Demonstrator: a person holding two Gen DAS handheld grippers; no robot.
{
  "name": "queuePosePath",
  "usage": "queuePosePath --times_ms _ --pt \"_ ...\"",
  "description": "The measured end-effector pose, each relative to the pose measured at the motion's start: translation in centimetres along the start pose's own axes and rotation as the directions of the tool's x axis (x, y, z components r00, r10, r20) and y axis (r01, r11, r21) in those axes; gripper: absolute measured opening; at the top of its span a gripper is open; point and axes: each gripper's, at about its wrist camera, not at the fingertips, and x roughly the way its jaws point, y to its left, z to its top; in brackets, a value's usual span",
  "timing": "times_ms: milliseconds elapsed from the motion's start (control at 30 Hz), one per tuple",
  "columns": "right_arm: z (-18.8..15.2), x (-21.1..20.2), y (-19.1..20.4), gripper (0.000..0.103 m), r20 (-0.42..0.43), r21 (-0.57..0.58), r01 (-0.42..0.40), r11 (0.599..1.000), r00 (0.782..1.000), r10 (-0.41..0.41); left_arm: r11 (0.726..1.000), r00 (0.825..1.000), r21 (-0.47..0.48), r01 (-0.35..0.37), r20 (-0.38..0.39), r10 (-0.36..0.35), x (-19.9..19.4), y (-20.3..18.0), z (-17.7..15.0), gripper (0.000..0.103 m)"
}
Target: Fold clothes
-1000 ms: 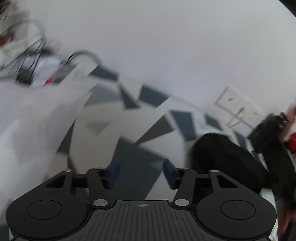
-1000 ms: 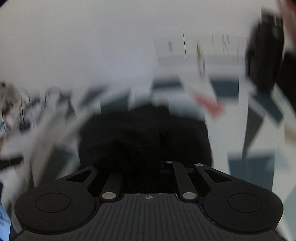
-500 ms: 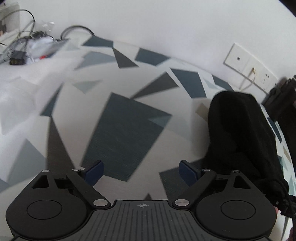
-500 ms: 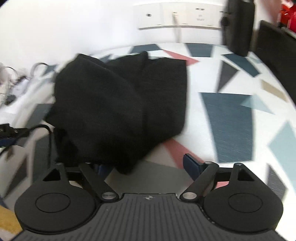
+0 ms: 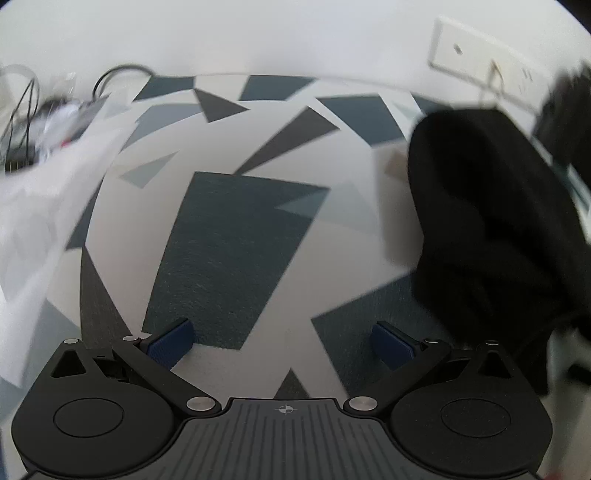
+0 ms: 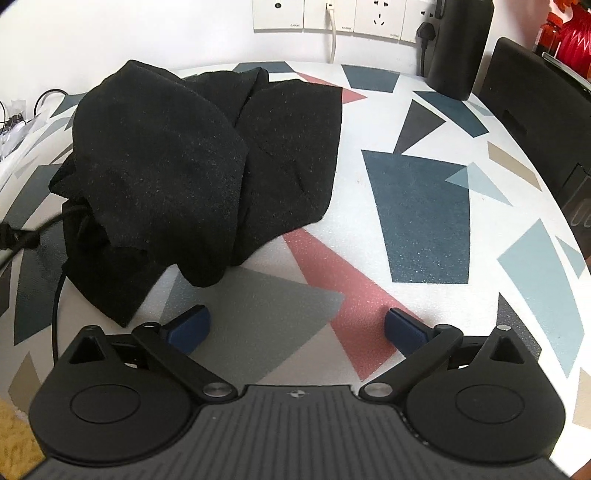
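Only rightward: wall sockets (image 6: 332, 16) behind crumpled black garment (image 6: 192, 166).

surface: patterned mat (image 6: 417, 206) | on it: crumpled black garment (image 6: 192, 166), black cable (image 6: 55, 306), dark cylinder (image 6: 458, 48)

The clothes (image 6: 192, 173) lie in a heap on the bench (image 6: 424, 206), ahead and left of the right tool (image 6: 297, 328). In the left view the heap (image 5: 491, 218) is on the right, with cables (image 5: 33, 122) far left. Sockets (image 6: 332, 14) are on the wall behind.
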Motion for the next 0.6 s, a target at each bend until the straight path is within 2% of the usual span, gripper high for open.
queuePosePath --times_ms 200,600 --pt "-0.9 -0.2 -0.1 0.103 0.055 0.0 0.001 1.0 0.999 -0.001 1.0 0.999 0.017 0.007 0.032 -0.007 -0.4 0.1 -0.9 0.102" --pt "-1.6 -0.4 -0.1 0.103 0.092 0.016 0.012 1.0 0.996 -0.013 1.0 0.999 0.023 0.005 0.051 -0.006 -1.0 0.1 -2.0 0.102"
